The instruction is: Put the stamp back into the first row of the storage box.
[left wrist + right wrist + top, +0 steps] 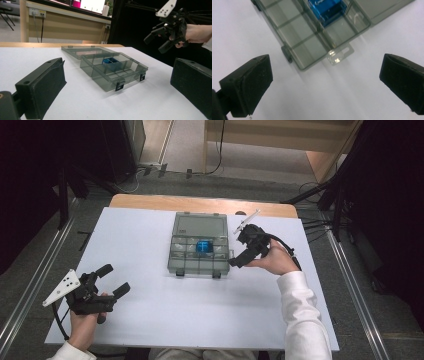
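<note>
Two grippers, both spread and empty: left gripper [109, 281] near the bench's front-left corner, right gripper [239, 251] beside the open compartment box [200, 251] toward the bench's far edge; blue insert [203, 246] inside looks light, rigid, slick, best pinched across its side walls.

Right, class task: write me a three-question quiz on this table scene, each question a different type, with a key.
1. True or false: the grey compartment box has its lid shut.
2. What colour is the item inside the box?
3. Which claw is nearer the box: A) left claw, B) right claw?

Key: 1 false, the lid lies open; 2 blue; 3 B.
</note>
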Action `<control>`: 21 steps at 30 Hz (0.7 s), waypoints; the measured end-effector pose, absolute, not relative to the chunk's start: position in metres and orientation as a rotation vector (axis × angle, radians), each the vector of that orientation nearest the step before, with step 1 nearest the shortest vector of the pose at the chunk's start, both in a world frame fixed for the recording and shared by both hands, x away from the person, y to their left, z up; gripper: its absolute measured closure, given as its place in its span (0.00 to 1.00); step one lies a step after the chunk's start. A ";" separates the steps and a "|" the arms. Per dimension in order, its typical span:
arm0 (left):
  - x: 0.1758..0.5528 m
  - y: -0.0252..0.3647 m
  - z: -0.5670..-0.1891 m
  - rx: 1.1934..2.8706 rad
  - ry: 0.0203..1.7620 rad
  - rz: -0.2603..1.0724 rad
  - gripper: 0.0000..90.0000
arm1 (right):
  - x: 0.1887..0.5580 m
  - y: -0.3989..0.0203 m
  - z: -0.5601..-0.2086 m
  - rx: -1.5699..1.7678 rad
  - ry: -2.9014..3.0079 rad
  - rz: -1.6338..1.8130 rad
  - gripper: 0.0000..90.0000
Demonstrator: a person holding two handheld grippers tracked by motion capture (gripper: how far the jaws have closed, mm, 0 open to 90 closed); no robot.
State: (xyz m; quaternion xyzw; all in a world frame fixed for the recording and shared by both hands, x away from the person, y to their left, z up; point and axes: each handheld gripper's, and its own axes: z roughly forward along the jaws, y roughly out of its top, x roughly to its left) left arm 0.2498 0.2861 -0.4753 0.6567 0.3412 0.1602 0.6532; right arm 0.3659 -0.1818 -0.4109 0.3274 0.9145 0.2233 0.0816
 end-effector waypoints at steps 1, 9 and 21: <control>0.250 0.286 -0.475 1.490 0.774 0.363 0.00 | 0.362 -0.183 -0.412 0.990 2.725 0.657 0.00; 0.248 0.281 -0.475 1.539 0.745 0.399 0.00 | 0.330 -0.197 -0.431 1.064 2.619 0.730 0.00; 0.249 0.279 -0.476 1.568 0.746 0.400 0.00 | 0.289 -0.231 -0.447 1.159 2.365 1.016 0.00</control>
